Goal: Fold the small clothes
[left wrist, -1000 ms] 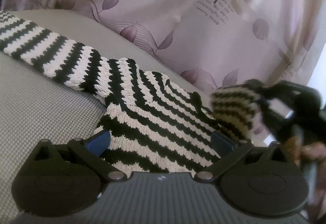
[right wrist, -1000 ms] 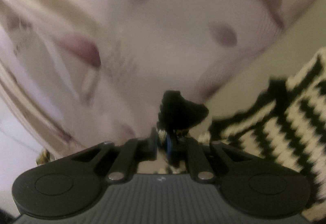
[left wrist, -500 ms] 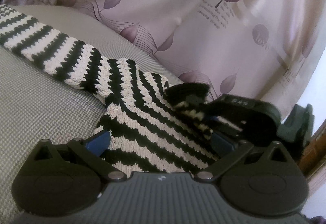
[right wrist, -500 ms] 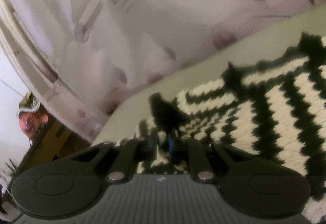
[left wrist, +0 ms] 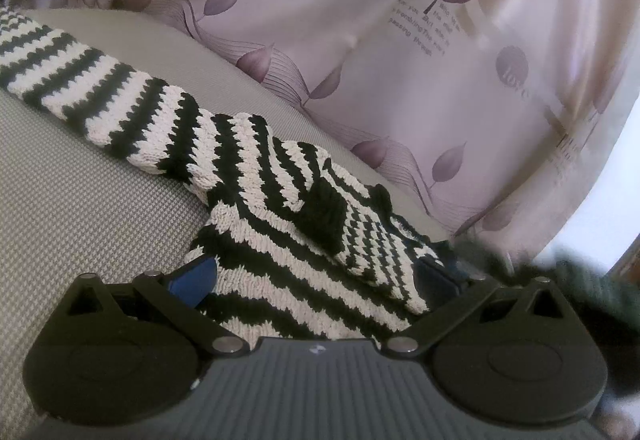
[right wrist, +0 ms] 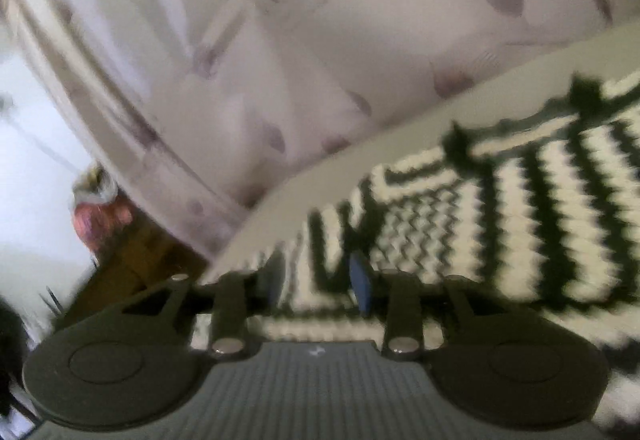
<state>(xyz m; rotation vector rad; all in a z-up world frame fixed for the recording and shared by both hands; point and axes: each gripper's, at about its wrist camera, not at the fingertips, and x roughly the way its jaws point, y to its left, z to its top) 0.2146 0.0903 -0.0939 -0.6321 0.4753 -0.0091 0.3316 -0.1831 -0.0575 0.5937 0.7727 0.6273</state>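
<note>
A black-and-white striped knitted sweater (left wrist: 280,252) lies on a grey woven surface (left wrist: 80,224). One sleeve (left wrist: 80,80) stretches away to the left. The other sleeve is folded over the body, and its black cuff (left wrist: 324,208) rests on the stripes. My left gripper (left wrist: 316,276) stands wide open low over the sweater's near edge, the knit lying loose between its blue pads (left wrist: 196,274). The right gripper (right wrist: 316,282) hovers over the sweater (right wrist: 480,208) with its jaws opening; the pads (right wrist: 362,284) stand apart and pinch nothing. It shows as a dark blur (left wrist: 568,272) in the left wrist view.
A pale curtain with purple leaves and print (left wrist: 360,40) hangs right behind the grey surface. The surface's far edge (right wrist: 360,160) runs diagonally in the right wrist view. Brown wooden furniture (right wrist: 132,260) and a pinkish object (right wrist: 100,216) lie beyond that edge.
The right gripper carried the sleeve cuff over the sweater's body, laid it down, let go and drew back to the right. The left gripper stayed still and open.
</note>
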